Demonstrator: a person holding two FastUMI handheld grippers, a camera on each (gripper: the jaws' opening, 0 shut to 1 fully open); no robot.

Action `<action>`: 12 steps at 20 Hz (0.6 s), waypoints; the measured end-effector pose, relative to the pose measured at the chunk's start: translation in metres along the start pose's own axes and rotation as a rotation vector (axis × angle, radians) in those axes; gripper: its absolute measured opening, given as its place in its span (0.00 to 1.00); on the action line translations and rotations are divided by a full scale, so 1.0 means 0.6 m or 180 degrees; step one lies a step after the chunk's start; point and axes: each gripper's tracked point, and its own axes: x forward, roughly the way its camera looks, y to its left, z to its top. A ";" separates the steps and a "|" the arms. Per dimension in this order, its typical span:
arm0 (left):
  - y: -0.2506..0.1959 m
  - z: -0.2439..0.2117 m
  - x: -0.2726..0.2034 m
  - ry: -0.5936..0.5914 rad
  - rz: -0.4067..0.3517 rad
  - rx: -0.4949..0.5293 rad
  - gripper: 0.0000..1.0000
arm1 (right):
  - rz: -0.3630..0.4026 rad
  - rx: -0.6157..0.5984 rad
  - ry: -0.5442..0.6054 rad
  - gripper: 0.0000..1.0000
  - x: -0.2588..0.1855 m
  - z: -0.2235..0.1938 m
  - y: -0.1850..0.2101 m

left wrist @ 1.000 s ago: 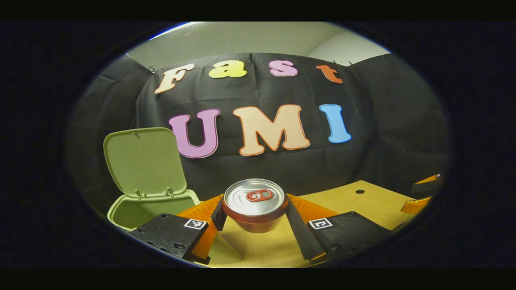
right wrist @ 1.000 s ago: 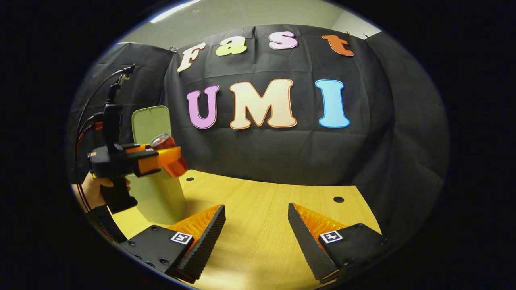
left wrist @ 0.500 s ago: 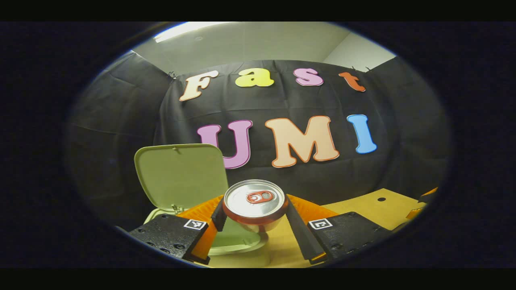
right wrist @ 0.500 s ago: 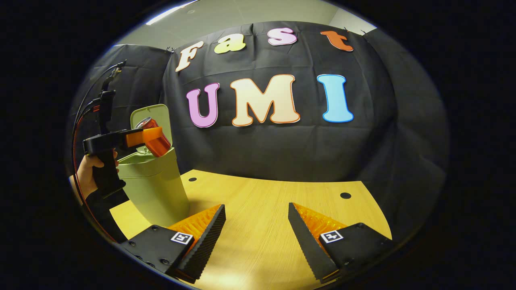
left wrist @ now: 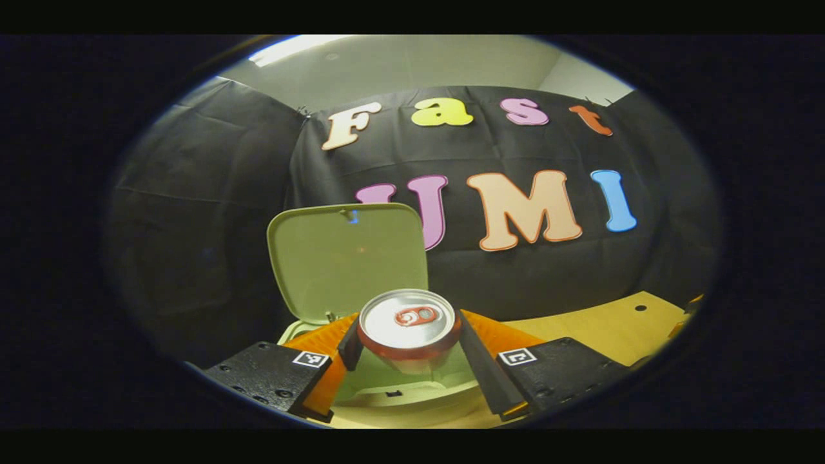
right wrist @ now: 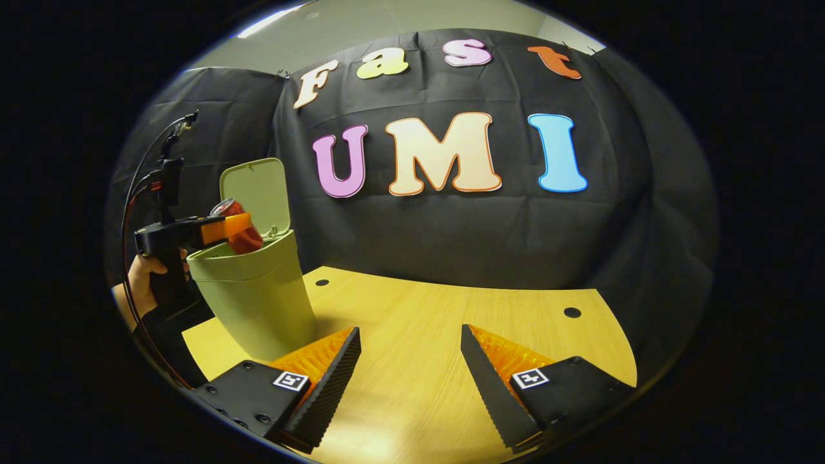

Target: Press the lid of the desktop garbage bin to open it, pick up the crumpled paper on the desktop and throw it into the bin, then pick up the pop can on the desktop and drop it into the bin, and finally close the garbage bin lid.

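Apparently pop can (left wrist: 407, 328) over open bin (left wrist: 412, 393)

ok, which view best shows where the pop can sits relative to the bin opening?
Right gripper view: from the side, the pop can hangs tilted in the left gripper, just above the garbage bin rim, before the raised lid. Left gripper view shows the can top close up, with bin interior below.

The wooden table (right wrist: 451, 322) bears the green bin (right wrist: 258, 303).
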 end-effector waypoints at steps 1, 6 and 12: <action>0.008 0.000 0.000 -0.0027 0.0055 0.0008 0.85 | 0.0011 -0.0016 0.0012 0.99 0.003 0.001 0.004; 0.029 0.032 0.008 -0.0177 0.0125 0.0056 0.95 | 0.0030 -0.0118 0.0007 0.99 0.012 0.006 0.022; 0.065 0.132 0.048 -0.0441 0.0177 -0.0036 0.95 | -0.0051 -0.0095 -0.0019 0.99 0.017 0.004 0.030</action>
